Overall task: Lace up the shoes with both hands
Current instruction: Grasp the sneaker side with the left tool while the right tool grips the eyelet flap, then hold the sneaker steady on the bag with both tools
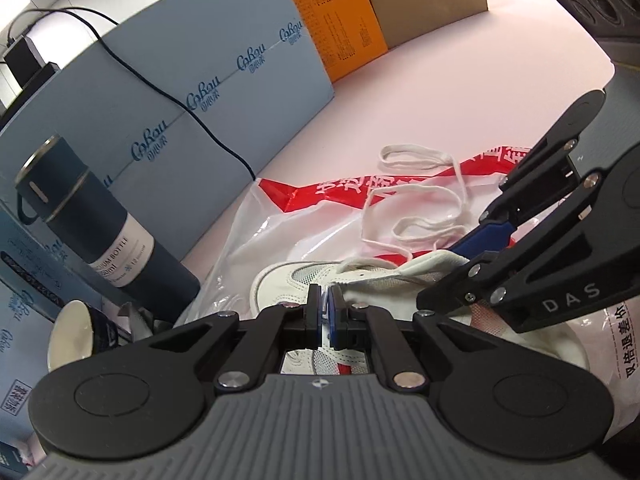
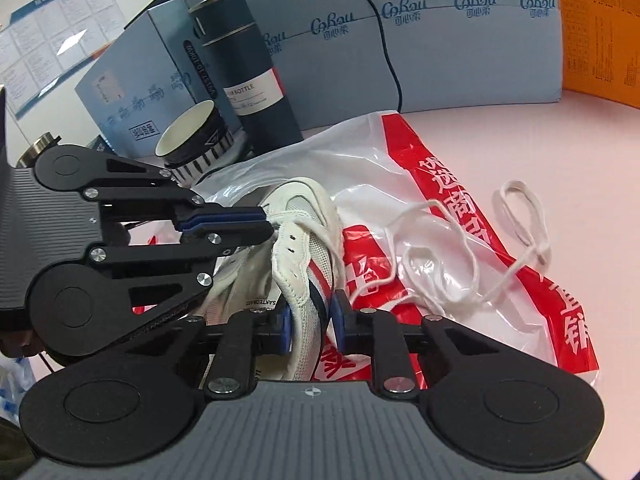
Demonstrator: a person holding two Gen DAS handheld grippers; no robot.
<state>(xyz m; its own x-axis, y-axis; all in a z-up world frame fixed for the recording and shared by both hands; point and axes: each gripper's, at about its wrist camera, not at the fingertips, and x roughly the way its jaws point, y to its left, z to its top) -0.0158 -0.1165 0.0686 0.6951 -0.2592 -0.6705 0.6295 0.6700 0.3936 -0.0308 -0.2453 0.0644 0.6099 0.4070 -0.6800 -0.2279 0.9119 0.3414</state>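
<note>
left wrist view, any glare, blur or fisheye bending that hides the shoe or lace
Left wrist view: sharp, no motion blur; fisheye bends the grey-blue printed cardboard box; soft sheen on the crinkled red-and-white plastic bag; white fabric sneaker partly hidden by the tools. Right wrist view: white cotton shoelace clear; bag shows mild glare.

My left wrist camera is sitting just behind the left gripper [image 1: 324, 312], looking down along its fingers at the sneaker [image 1: 280, 280] close below, with the blue Cabau box [image 1: 192, 112] running toward 11 o'clock. My right wrist camera is riding behind the right gripper [image 2: 312, 326], tilting down the same way and close in. Both views are sharing the sneaker [image 2: 308, 248], the red-and-white plastic bag [image 2: 460, 208], the loose white lace [image 2: 516, 200] and the dark vacuum bottle [image 2: 256, 76], and each is catching the other gripper.
</note>
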